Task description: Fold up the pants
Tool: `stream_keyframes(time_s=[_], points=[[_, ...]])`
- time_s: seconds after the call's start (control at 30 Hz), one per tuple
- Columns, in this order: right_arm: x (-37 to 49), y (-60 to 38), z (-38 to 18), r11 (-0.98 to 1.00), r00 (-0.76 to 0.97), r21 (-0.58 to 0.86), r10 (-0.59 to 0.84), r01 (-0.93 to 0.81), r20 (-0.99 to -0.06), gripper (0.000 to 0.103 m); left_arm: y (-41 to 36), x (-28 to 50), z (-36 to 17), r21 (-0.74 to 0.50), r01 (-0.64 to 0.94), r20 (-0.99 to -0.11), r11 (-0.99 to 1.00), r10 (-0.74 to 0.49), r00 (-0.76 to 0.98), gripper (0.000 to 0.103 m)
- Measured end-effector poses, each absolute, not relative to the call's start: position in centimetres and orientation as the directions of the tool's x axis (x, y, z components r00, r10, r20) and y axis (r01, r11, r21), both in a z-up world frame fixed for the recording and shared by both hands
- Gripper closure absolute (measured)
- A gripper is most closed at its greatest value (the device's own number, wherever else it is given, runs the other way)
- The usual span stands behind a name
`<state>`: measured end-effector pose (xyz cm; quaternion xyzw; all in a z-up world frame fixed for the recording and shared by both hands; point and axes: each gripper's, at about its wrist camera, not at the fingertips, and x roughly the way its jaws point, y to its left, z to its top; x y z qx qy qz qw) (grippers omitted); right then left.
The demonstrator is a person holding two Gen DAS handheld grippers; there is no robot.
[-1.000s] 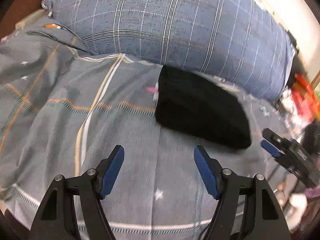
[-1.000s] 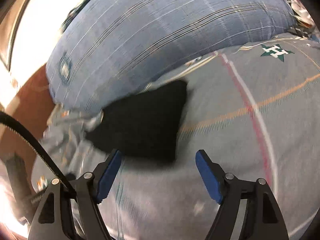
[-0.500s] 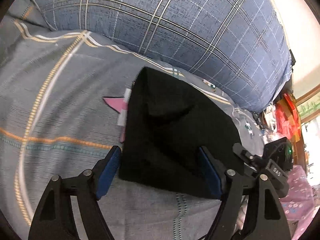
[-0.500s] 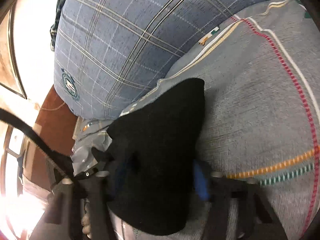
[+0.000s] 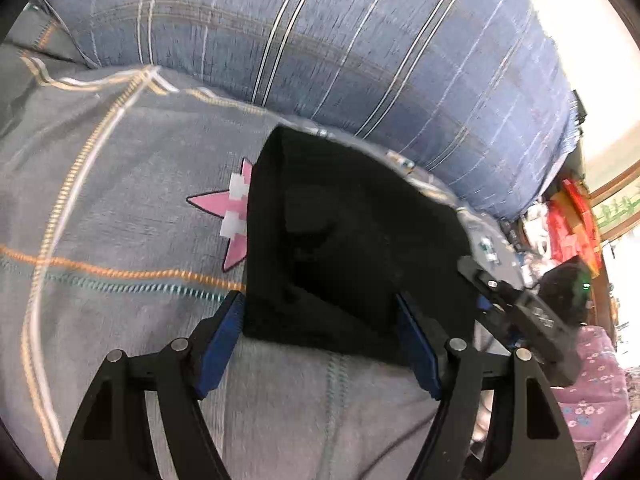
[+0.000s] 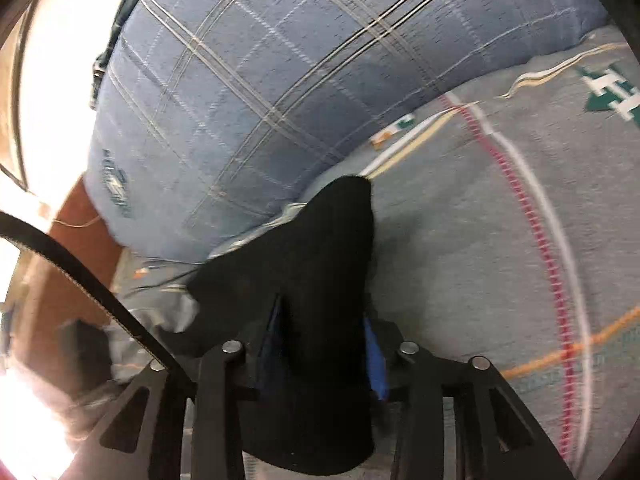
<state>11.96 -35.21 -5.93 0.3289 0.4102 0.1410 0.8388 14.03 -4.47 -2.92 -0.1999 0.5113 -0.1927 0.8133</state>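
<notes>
Black folded pants (image 5: 352,240), a compact dark fabric bundle, lie on the grey bedspread (image 5: 120,240) with orange, white and red stitched lines, close beside a large blue plaid pillow (image 5: 360,60) that runs along the far side. In the left wrist view the bundle's left edge covers part of a pink star print (image 5: 224,208) on the spread. Left gripper (image 5: 320,332): black frame, blue pads; jaws stand wide and are closing slightly, one pad at the near left corner of the bundle, the other over its near right part; near edge of the pants sits between them, pads not pressing on the cloth. Right gripper (image 6: 320,344): jaws closing, a raised fold of the black fabric bunched between the two blue pads, both pads against the cloth; the fold rises from the gripper toward the pillow and ends in a point. The right gripper's black body (image 5: 532,316) shows at the right edge of the left wrist view, at the bundle's right side. Beyond the pillow's right end: red and orange clutter, blurred. Pink floral fabric (image 5: 596,380) at lower right. Green star print (image 6: 608,92) on the spread, well apart from the pants, in the right wrist view.
</notes>
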Motion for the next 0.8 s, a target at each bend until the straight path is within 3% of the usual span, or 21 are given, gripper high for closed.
stream_keyframes(time_s=[0.13,0.23,0.43,0.6,0.8], points=[[10.3,-35.3,-2.5,0.809,0.728,0.588,0.4,0.006,-0.557,0.051,-4.1,13.3,1.3,-0.521,0.153,-0.696,0.839,-0.522,0.493,0.029],[9.3,-34.9,-1.2,0.788,0.75,0.612,0.444,-0.067,-0.49,0.051,-5.0,14.6,2.5,-0.504,0.182,-0.686,0.844,-0.519,0.51,0.029],[10.0,-34.2,-4.1,0.753,0.662,0.656,0.513,-0.042,-0.546,0.053,-6.9,16.8,-4.6,-0.371,0.06,-0.855,0.927,-0.366,0.368,0.032],[10.4,-34.9,-4.9,0.741,0.65,0.671,0.526,-0.033,-0.549,0.053,-4.7,15.8,-6.1,-0.501,0.026,-0.804,0.865,-0.476,0.357,0.032],[8.3,-34.4,-3.4,0.783,0.706,0.619,0.475,-0.066,-0.525,0.038,-4.0,11.6,-2.1,-0.427,0.102,-0.777,0.898,-0.423,0.467,0.032]])
